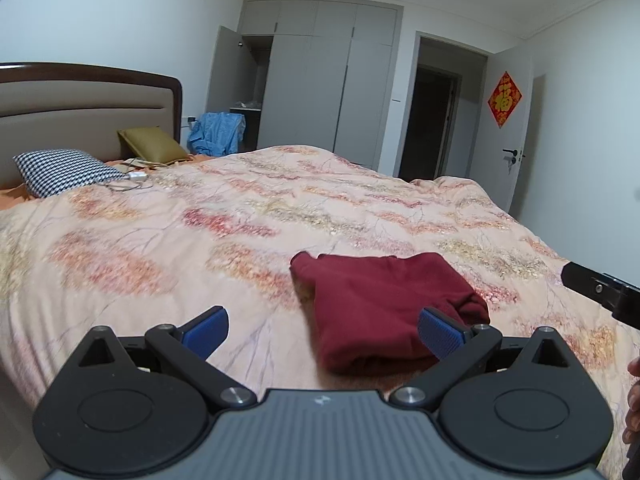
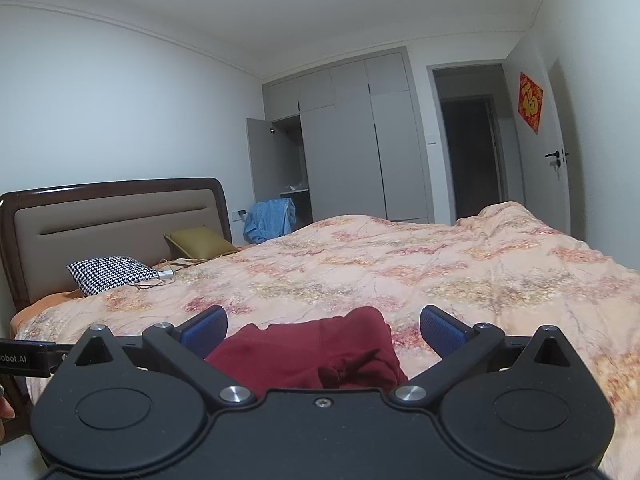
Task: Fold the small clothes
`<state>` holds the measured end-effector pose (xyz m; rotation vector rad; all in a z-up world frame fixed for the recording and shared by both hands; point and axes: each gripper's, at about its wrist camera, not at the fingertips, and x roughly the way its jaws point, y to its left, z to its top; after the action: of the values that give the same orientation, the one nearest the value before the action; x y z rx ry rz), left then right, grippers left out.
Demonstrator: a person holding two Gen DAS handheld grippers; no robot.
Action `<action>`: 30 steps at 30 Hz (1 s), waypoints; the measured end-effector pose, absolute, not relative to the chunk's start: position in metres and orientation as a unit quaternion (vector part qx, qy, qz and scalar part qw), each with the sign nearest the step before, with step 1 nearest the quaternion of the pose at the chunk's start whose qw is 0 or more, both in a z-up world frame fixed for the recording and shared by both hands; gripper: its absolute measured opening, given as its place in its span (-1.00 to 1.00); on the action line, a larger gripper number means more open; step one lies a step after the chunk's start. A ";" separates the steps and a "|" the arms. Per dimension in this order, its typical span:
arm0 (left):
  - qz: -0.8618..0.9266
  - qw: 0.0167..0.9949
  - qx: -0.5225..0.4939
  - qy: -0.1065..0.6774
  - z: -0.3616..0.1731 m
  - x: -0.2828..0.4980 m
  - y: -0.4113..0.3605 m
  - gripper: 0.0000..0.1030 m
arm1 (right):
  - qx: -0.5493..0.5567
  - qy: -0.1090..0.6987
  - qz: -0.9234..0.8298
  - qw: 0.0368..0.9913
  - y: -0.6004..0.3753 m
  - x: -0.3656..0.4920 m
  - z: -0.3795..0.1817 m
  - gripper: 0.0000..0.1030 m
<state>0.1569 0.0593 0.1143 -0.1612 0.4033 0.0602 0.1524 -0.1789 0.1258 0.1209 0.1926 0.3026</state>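
A dark red garment (image 1: 384, 308) lies folded into a compact rectangle on the floral duvet (image 1: 240, 216), near the bed's front edge. My left gripper (image 1: 323, 332) hovers just short of it, open wide, with nothing between its blue pads (image 1: 206, 330). In the right wrist view the same garment (image 2: 312, 352) lies below and just ahead of my right gripper (image 2: 323, 330), which is also open and touches nothing. Each gripper shows at the edge of the other's view: the right gripper (image 1: 600, 292) beside the garment, the left gripper (image 2: 24, 358) at the far left.
A houndstooth pillow (image 1: 68, 172) and an olive pillow (image 1: 154, 144) sit by the padded headboard (image 1: 80, 112), with a charger and cable (image 1: 136, 178) beside them. Blue clothing (image 1: 216, 132) hangs near a grey wardrobe (image 1: 320, 80) with one door open. An open room door (image 1: 508, 132) stands at the right.
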 end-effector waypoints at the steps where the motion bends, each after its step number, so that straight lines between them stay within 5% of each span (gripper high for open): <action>1: 0.032 0.976 -0.081 0.200 0.111 0.151 0.059 1.00 | 0.061 0.095 0.148 0.983 -0.179 0.146 0.124 0.99; 30: 0.059 0.975 -0.061 0.204 0.030 0.074 0.040 1.00 | 0.039 0.085 0.067 0.993 -0.159 0.047 0.033 0.99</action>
<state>0.0744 0.0403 0.0300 -0.1227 0.4117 0.1193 0.0467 -0.1594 0.0333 0.0783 0.1704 0.1346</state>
